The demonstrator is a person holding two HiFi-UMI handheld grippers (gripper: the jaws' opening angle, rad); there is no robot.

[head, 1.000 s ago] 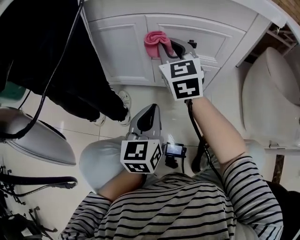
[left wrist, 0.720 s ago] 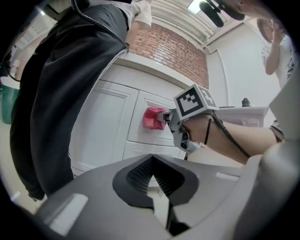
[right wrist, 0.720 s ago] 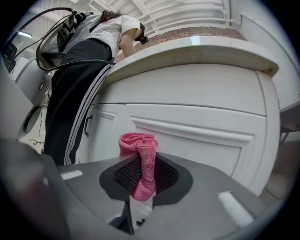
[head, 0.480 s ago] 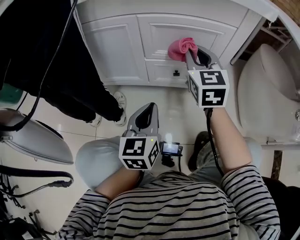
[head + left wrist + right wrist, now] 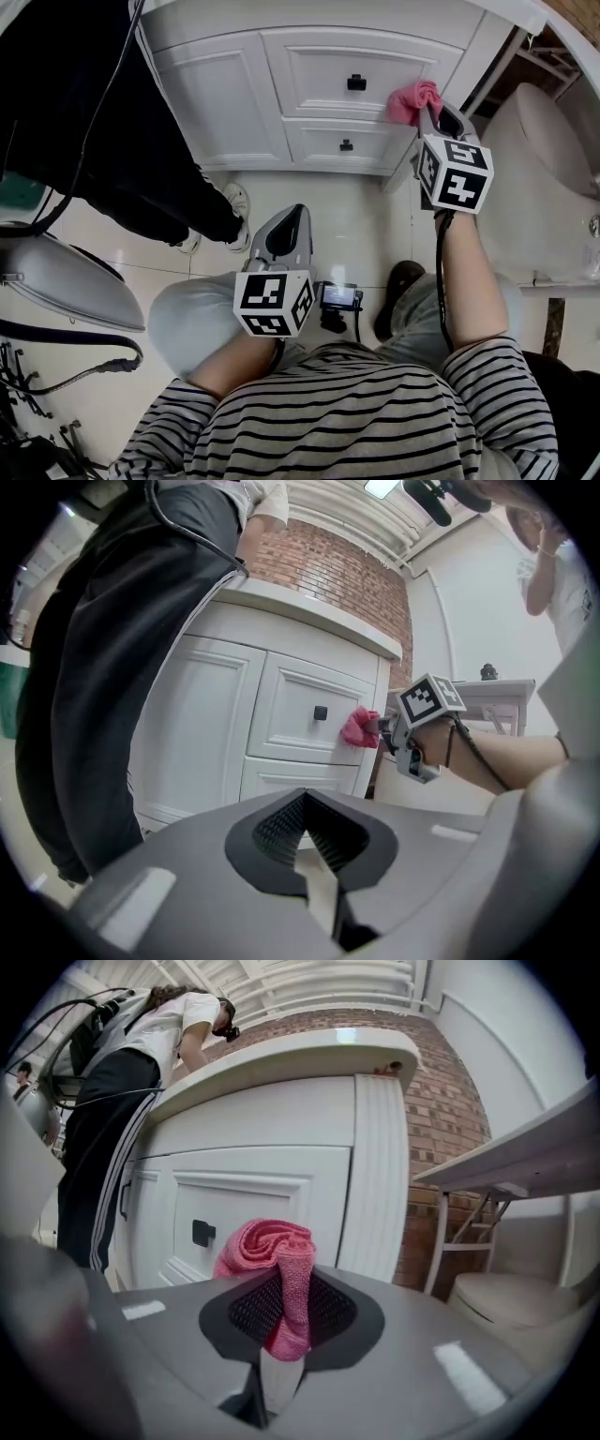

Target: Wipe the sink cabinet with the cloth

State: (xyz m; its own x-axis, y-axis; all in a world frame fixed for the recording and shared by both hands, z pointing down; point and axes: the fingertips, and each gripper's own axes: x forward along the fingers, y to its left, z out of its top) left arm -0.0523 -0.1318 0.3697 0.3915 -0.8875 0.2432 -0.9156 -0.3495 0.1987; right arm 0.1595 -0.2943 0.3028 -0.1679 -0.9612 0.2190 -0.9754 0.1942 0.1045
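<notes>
My right gripper (image 5: 428, 111) is shut on a bunched pink cloth (image 5: 413, 99), pressing it against the right end of the upper drawer front of the white sink cabinet (image 5: 244, 103). In the right gripper view the cloth (image 5: 274, 1258) is pinched between the jaws, next to the fluted corner post (image 5: 373, 1176). The left gripper view shows the cloth (image 5: 360, 728) right of the black drawer knob (image 5: 321, 712). My left gripper (image 5: 292, 228) hangs low over the floor, shut and holding nothing.
A person in black trousers (image 5: 103, 131) stands at the cabinet's left side. A white toilet (image 5: 544, 178) sits to the right, beyond a gap with a metal rack (image 5: 478, 1232). Two black knobs (image 5: 356, 82) mark the drawers. A grey rounded object (image 5: 70, 281) lies at left.
My right gripper has swept the pink cloth rightward across the upper drawer front, from near its left end to its right end. The left gripper has barely moved.
</notes>
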